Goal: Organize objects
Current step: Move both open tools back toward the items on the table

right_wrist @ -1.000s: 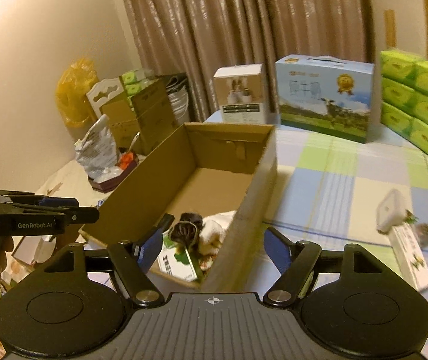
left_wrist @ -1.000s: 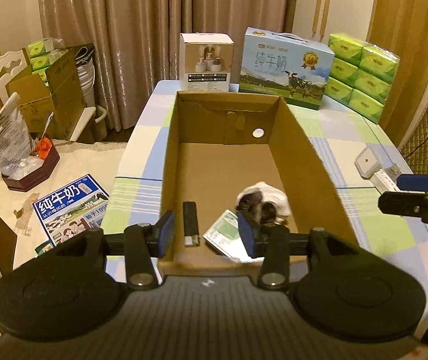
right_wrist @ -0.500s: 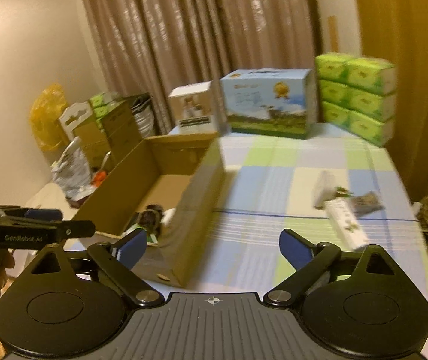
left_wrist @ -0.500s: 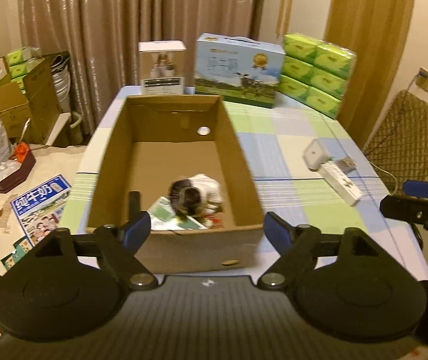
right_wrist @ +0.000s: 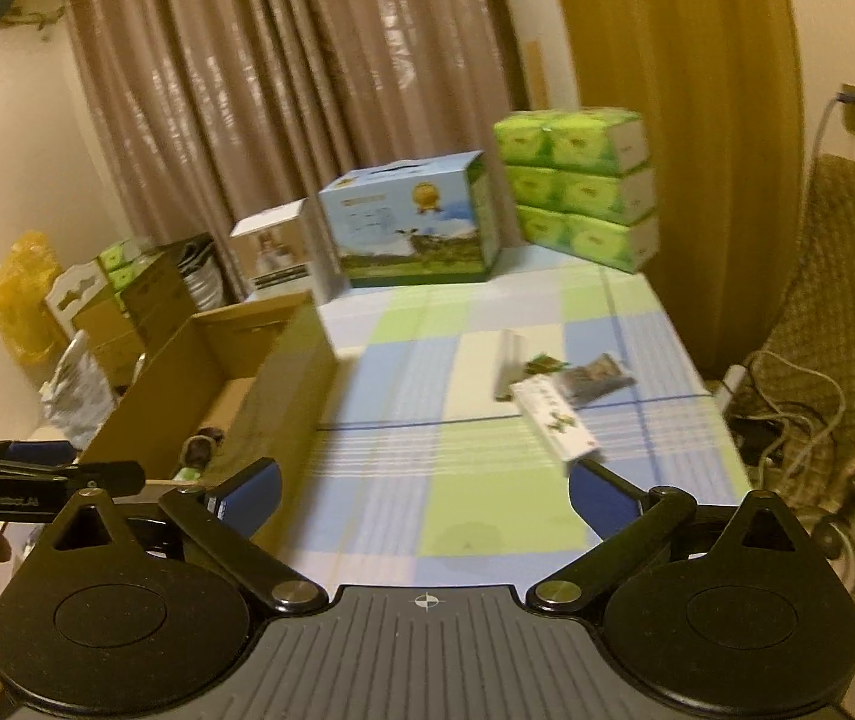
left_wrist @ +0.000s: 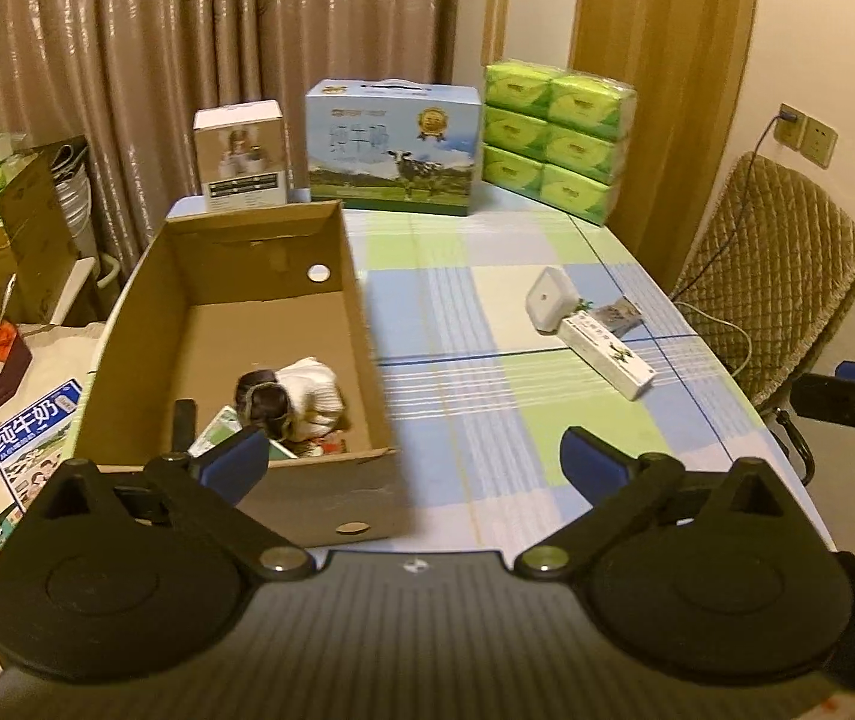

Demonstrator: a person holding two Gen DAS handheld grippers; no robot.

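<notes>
An open cardboard box (left_wrist: 361, 324) stands on the left of the checked table (left_wrist: 469, 324). Inside it lie a white and dark bundle (left_wrist: 292, 399), a green-white packet (left_wrist: 223, 429) and a black stick (left_wrist: 184, 420). On the table's right lie a white square device (left_wrist: 550, 300), a long white box (left_wrist: 607, 354) and a small dark packet (left_wrist: 619, 315); the long box (right_wrist: 553, 414) also shows in the right wrist view. My left gripper (left_wrist: 412, 462) is open and empty over the near table edge. My right gripper (right_wrist: 421, 495) is open and empty, short of the long box.
A blue milk carton (left_wrist: 394, 147), a small white box (left_wrist: 241, 153) and stacked green tissue packs (left_wrist: 556, 141) line the table's far end. A padded chair (left_wrist: 781, 276) with cables stands at the right. Boxes and clutter (left_wrist: 13, 228) fill the floor at the left.
My left gripper has opened wide, pulled back and swung right from over the box. My right gripper has also swung right, toward the items on the table's right side.
</notes>
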